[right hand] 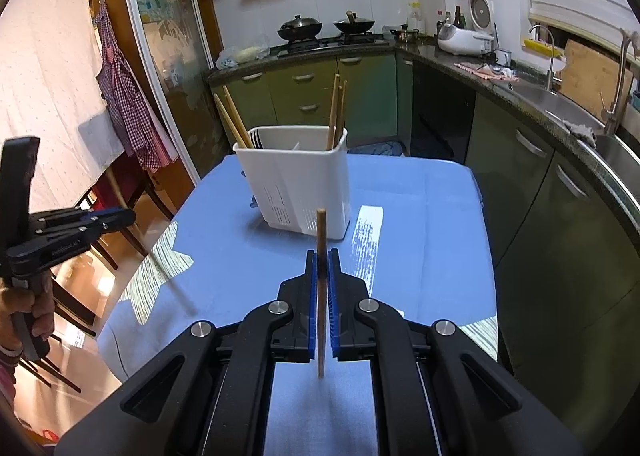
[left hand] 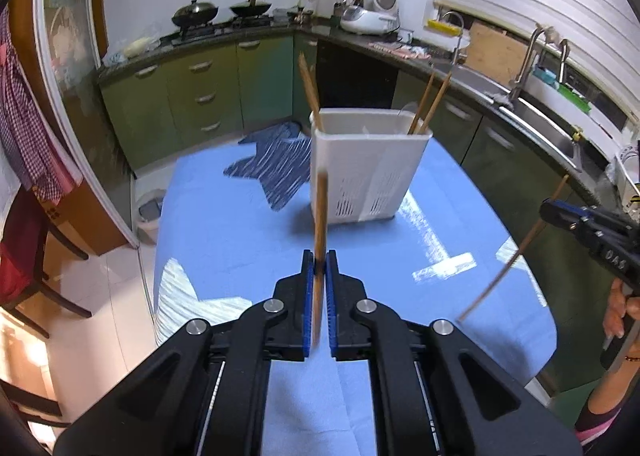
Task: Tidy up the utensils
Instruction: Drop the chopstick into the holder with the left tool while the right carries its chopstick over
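Note:
A white utensil holder stands on the blue table, with wooden chopsticks leaning in its left and right compartments. My left gripper is shut on a wooden chopstick that stands upright between its blue pads, above the table short of the holder. My right gripper is shut on another chopstick, also upright. Each view shows the other gripper at its edge: the right gripper and its slanted chopstick in the left wrist view, the left gripper in the right wrist view.
The blue-covered table has a dark blue striped cloth lying left of the holder. Green kitchen cabinets, a stove with woks and a sink lie beyond. Wooden chairs stand at the left.

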